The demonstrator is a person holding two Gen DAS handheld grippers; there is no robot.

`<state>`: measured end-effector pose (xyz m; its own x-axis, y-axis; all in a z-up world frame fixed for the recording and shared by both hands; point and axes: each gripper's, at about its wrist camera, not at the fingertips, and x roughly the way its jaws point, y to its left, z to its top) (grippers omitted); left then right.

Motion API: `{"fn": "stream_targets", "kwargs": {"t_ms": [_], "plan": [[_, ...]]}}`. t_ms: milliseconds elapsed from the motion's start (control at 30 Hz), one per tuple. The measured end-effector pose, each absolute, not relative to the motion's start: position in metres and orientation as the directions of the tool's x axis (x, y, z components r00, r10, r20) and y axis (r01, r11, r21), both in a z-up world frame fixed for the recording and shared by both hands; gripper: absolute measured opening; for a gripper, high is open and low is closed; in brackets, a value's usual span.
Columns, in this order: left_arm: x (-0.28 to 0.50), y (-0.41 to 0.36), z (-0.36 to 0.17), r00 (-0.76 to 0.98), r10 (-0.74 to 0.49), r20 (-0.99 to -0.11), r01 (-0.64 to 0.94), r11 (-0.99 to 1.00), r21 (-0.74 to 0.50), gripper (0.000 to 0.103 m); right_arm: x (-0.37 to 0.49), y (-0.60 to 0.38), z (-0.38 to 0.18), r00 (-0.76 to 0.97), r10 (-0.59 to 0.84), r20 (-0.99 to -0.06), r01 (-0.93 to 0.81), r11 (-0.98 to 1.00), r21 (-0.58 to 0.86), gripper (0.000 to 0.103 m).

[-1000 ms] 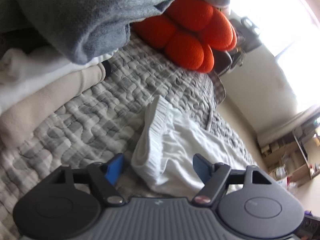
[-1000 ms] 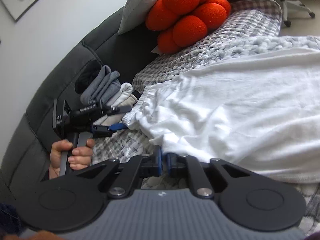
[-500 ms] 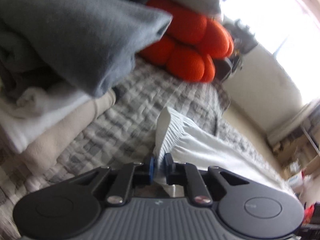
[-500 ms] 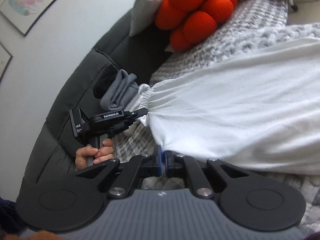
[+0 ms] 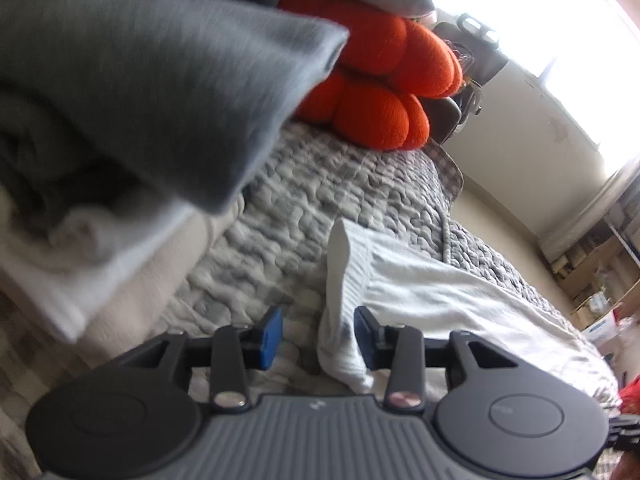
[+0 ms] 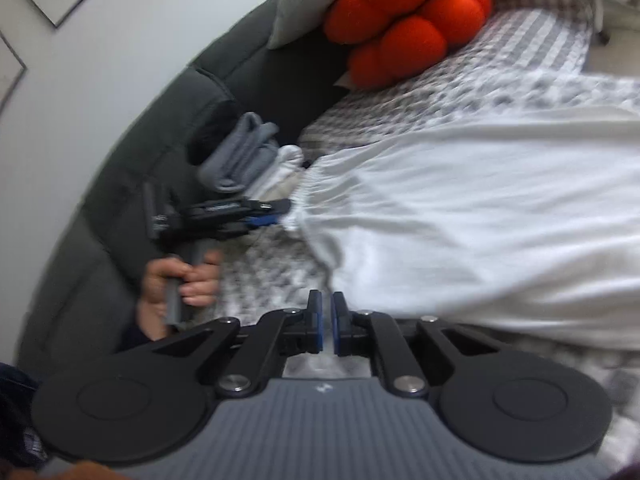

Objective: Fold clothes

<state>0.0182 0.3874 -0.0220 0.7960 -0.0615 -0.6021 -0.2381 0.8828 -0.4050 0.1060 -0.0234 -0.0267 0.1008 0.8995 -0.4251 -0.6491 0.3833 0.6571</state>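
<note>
White garment (image 6: 480, 216) lay spread on the grey-and-white quilted cover (image 5: 320, 184), gathered elastic waistband (image 5: 352, 264) at the left end, cloth running off to the right, so long axis left-right across the sofa. Left gripper (image 5: 318, 336) sat right at the waistband corner: jaws had just been opening, parted, the corner between the blue pads (image 5: 269, 336) but not pinched, touching at most the right-hand one. Same in the right wrist view, left gripper (image 6: 276, 212) just beside the waistband, person's hand (image 6: 180, 284) on its grip. Right gripper (image 6: 326, 324) was at the near edge of the garment, jaws nearly together and just easing apart; narrow slit, cloth edge just beyond the tips, apparently holding nothing. Left hand was clearly nearer the waistband, right nearer the near hem. My read: next fold turns on re-gripping those two near-left points and carrying them along the long axis. Folded grey and cream stack (image 6: 244, 156) sat far-left, orange knot cushion (image 6: 404, 16) beyond; both well apart from the work.
</note>
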Motion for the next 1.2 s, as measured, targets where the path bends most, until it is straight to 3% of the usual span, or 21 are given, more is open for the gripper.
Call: {"fn": "stream_targets", "kwargs": {"t_ms": [233,333,467,500,633,867,900,967,1000,1033,1200], "plan": [[0.012,0.375,-0.01,0.801,-0.04,-0.597,-0.216,0.911,-0.351,0.043,0.102,-0.024,-0.03,0.125,0.878,-0.463,-0.676,0.417,0.608,0.013],[0.013,0.365,-0.005,0.807,-0.062,-0.588,-0.186,0.917,-0.352,0.043,0.086,-0.005,-0.031,0.142,0.822,-0.551,-0.764,0.445,0.467,0.013],[0.017,0.345,-0.006,0.816,-0.178,-0.55,-0.069,0.914,-0.399,0.045,0.073,0.016,-0.031,0.284,0.784,-0.552,-0.818,0.499,0.288,0.015],[0.022,0.341,-0.01,0.808,-0.193,-0.557,-0.061,0.912,-0.406,0.045,0.07,0.018,-0.028,0.333,0.776,-0.536,-0.823,0.516,0.236,0.02],[0.038,0.34,-0.029,0.776,-0.215,-0.593,-0.08,0.899,-0.43,0.045,0.065,0.022,-0.025,0.382,0.795,-0.471,-0.849,0.504,0.161,0.063],[0.036,0.34,-0.032,0.782,-0.189,-0.593,-0.084,0.912,-0.402,0.045,0.065,0.05,-0.036,0.406,0.762,-0.504,-0.865,0.499,0.057,0.064],[0.038,0.341,-0.034,0.78,-0.195,-0.594,-0.086,0.908,-0.411,0.045,0.065,0.052,-0.036,0.413,0.758,-0.505,-0.866,0.499,0.042,0.062],[0.04,0.342,-0.036,0.78,-0.202,-0.592,-0.083,0.905,-0.418,0.045,0.063,0.055,-0.036,0.44,0.745,-0.502,-0.862,0.507,-0.004,0.04],[0.04,0.343,-0.037,0.781,-0.204,-0.59,-0.08,0.905,-0.419,0.045,0.064,0.056,-0.036,0.455,0.736,-0.502,-0.857,0.514,-0.023,0.014],[0.04,0.343,-0.037,0.782,-0.204,-0.589,-0.076,0.906,-0.416,0.045,0.064,0.055,-0.036,0.458,0.731,-0.505,-0.855,0.518,-0.026,0.009],[0.043,0.343,-0.037,0.781,-0.192,-0.594,-0.063,0.923,-0.38,0.04,0.057,0.041,-0.022,0.374,0.811,-0.45,-0.886,0.456,0.085,0.007]]}}
